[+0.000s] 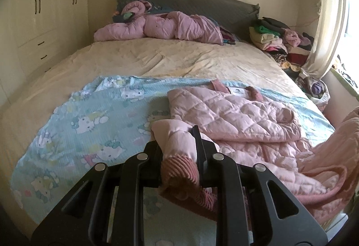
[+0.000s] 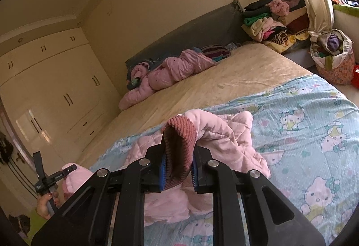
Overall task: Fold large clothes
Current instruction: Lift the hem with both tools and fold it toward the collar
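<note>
Two cuffs pinched | left claw and right claw each clamp one | jacket on bed, 3 o'clock of left claw | sleeves folding; body unfolded.

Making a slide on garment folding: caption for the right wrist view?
Right gripper shut on the ribbed dusty-red cuff of a quilted pink jacket above a cartoon-cat blue blanket.

Left claw fingertips buried in jacket fabric.
</note>
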`<state>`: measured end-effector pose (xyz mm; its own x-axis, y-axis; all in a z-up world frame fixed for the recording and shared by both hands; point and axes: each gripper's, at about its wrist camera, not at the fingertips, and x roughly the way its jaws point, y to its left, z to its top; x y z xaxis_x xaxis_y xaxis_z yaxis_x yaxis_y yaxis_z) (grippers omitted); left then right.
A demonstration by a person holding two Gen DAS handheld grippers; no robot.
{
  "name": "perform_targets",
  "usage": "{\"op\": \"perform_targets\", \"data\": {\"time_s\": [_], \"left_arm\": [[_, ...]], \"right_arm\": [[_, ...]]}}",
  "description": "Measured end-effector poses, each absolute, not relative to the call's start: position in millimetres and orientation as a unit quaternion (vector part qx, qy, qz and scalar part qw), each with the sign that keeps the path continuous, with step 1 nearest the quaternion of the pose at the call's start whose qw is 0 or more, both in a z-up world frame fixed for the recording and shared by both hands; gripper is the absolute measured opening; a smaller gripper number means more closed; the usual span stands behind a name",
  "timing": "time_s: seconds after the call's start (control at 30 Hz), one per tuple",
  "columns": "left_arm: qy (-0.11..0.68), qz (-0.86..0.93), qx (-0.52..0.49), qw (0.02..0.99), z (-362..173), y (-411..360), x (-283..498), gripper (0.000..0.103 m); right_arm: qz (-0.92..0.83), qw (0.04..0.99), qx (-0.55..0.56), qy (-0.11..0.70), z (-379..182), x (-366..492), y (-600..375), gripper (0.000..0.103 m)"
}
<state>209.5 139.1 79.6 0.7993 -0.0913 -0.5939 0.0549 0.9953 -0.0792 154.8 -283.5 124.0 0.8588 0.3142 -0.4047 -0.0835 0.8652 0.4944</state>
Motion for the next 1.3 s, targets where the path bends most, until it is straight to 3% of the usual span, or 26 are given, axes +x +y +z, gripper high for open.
{"op": "perform_targets", "data": {"time_s": [0.7,1.3], "left_arm": [[0.289,-0.016,-0.056,0.956,81,140,274,0.015],[0.297,0.022,-0.094,0.950,42,142,341,0.016]], "right_arm": [[0.042,0.949,0.208,0.234,118,218,-290,0.016],[-0.031,0.951,0.177,0.250,80,292,-287,0.016]]}}
